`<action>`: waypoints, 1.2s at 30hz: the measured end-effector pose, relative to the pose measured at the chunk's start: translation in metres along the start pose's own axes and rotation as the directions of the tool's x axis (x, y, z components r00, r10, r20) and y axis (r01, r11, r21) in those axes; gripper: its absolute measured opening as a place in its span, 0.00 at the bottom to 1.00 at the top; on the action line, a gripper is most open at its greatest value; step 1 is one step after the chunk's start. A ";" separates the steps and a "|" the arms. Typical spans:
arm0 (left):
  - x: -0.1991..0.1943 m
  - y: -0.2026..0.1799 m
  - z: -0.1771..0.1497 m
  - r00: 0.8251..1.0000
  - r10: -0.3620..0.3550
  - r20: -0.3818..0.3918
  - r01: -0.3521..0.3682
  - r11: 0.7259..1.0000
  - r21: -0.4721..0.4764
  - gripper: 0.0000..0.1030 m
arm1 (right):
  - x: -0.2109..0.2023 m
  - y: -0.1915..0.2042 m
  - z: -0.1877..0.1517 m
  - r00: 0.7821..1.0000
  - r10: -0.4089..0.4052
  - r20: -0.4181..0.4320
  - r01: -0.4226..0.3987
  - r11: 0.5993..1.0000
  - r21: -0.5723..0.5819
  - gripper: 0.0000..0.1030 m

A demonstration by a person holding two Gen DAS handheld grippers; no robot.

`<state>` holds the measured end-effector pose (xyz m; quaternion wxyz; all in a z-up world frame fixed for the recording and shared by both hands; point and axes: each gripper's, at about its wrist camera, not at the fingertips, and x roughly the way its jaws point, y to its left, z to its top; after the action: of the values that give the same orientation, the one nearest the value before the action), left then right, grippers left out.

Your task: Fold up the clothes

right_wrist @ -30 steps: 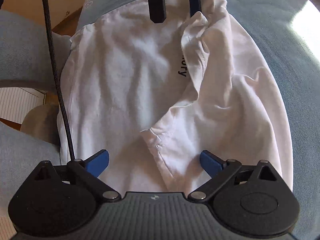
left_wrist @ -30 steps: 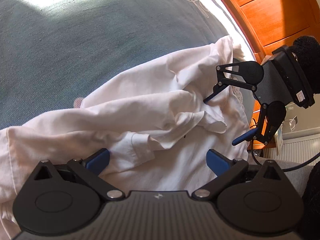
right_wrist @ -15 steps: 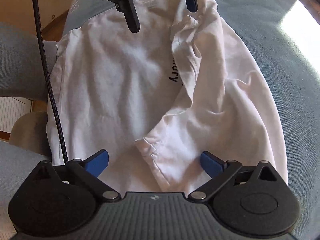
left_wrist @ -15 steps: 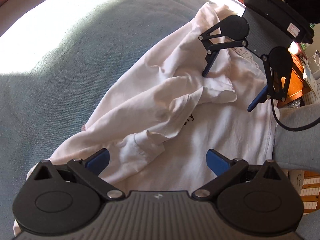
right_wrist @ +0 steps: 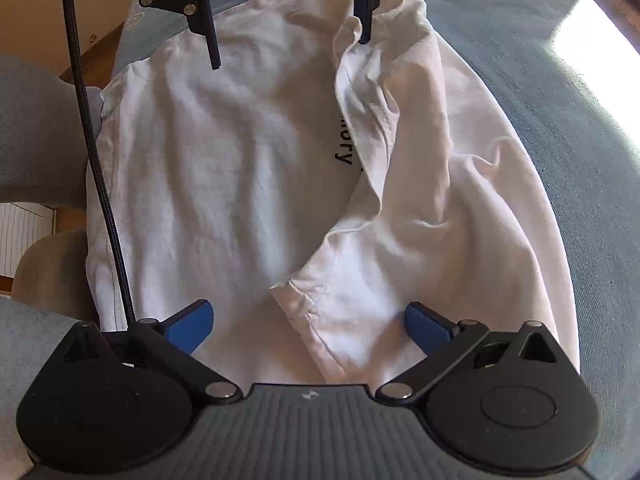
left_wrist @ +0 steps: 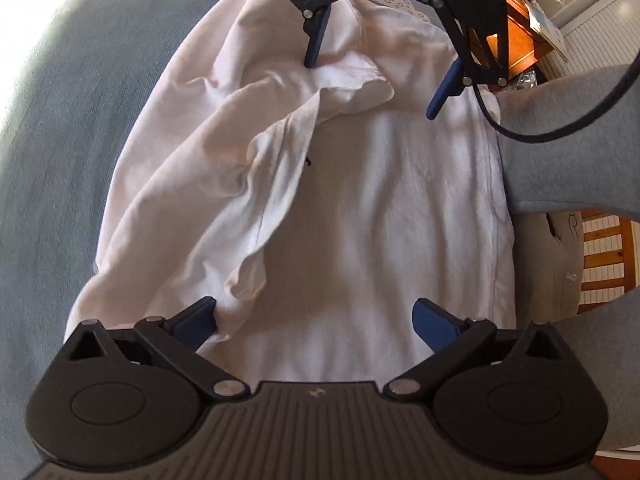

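Note:
A white T-shirt (left_wrist: 384, 208) lies spread on a blue-grey bedspread (left_wrist: 60, 128). One side is folded loosely over the middle, half covering black lettering (right_wrist: 343, 148). My left gripper (left_wrist: 316, 320) is open low over one end of the shirt, its left pad (left_wrist: 196, 322) against a rumpled fold. At the opposite end my right gripper (right_wrist: 308, 324) is open too, straddling a folded sleeve hem (right_wrist: 304, 308). Each gripper shows in the other's view, the right gripper (left_wrist: 376, 76) and the left gripper (right_wrist: 288, 36), both with fingers apart above the cloth.
A person's grey trouser leg (left_wrist: 568, 152) presses against the bed's edge beside the shirt. A black cable (right_wrist: 100, 160) trails from the right gripper over the shirt's edge. Wooden furniture (left_wrist: 520, 28) and a beige slipper (right_wrist: 52, 276) are beyond the bed. Bare bedspread (right_wrist: 560, 92) stretches past the folded side.
The left gripper has swung round and dropped to the shirt's end, facing the right gripper. The right gripper has edged forward over the sleeve hem. Both stayed open.

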<state>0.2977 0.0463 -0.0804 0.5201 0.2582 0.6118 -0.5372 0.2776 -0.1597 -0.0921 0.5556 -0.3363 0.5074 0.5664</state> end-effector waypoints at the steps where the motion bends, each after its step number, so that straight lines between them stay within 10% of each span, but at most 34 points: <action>1: 0.001 -0.005 -0.011 0.999 -0.028 -0.019 0.028 0.999 -0.035 0.99 | 0.000 0.000 -0.001 1.000 -0.001 0.003 0.001 1.000 -0.001 1.00; 10: -0.011 0.005 -0.034 0.990 0.109 0.087 -0.085 0.966 -0.244 0.99 | -0.003 -0.003 -0.003 1.000 -0.013 -0.004 0.013 1.000 0.002 1.00; 16: -0.047 0.042 -0.054 0.948 0.168 0.269 -0.010 0.864 -0.503 0.99 | -0.007 -0.001 0.000 0.998 -0.042 -0.036 0.042 0.999 0.005 0.99; 21: -0.058 0.052 -0.092 0.906 0.200 0.373 0.129 0.709 -0.693 0.99 | -0.031 -0.002 0.018 0.998 -0.056 0.030 0.055 0.997 0.049 0.99; 24: -0.064 0.055 -0.121 0.849 0.260 0.460 0.257 0.557 -0.790 0.99 | -0.055 -0.013 -0.007 0.993 -0.057 0.105 0.048 0.995 0.084 0.99; 28: -0.073 0.053 -0.173 0.756 0.367 0.542 0.424 0.356 -0.833 0.99 | -0.049 -0.029 0.072 0.975 -0.007 0.222 -0.024 0.991 0.135 0.99; 31: -0.079 0.043 -0.200 0.732 0.433 0.526 0.434 0.299 -0.850 0.99 | -0.018 -0.027 0.145 0.951 0.057 0.304 -0.111 0.981 0.161 0.99; 36: -0.081 0.026 -0.230 0.727 0.465 0.506 0.420 0.281 -0.863 0.99 | 0.033 -0.035 0.217 0.953 0.037 0.300 -0.115 0.962 0.246 0.99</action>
<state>0.2642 0.2867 -0.0438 0.7585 -0.3171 0.5601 -0.1021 0.3458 0.0514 -0.0737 0.6417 -0.1528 0.5021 0.5592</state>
